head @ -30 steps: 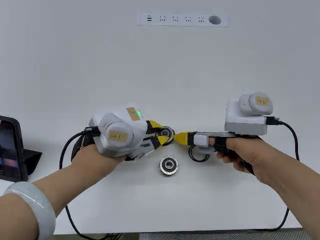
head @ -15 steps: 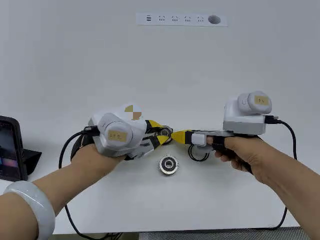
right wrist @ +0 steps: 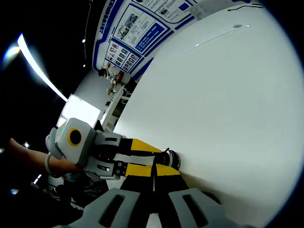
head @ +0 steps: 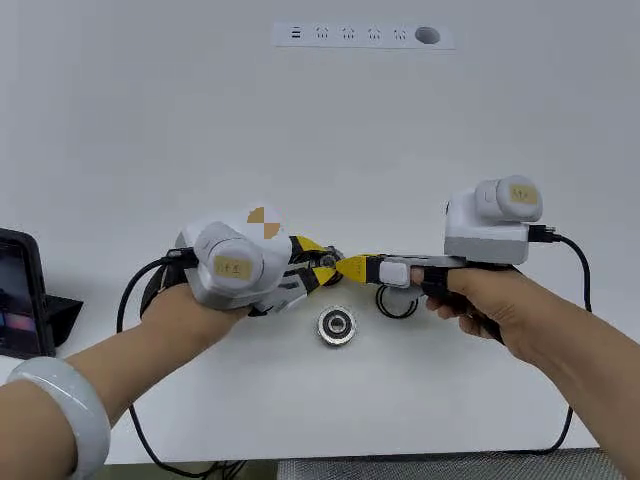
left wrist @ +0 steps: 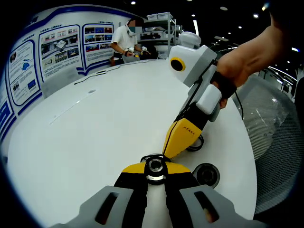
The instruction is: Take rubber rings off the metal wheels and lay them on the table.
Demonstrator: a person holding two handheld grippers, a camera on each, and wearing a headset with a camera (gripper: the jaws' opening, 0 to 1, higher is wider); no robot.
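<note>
1. My left gripper (head: 318,270) is clenched on a wheel (left wrist: 155,166), over the middle of the table (head: 300,150).
2. My right gripper (head: 347,267) is pinched shut at the wheel's right edge, apparently on the ring (left wrist: 151,156), which looks partly lifted off the rim.
3. I'd pull rightward and slightly up, peeling the ring around the rim instead of yanking, with the left clamp firm so the wheel can't twist.
4. Freed, it belongs beside the loose rings (head: 397,303) just right. I'd steer clear of the second wheel (head: 337,325) lying nearer me.
</note>
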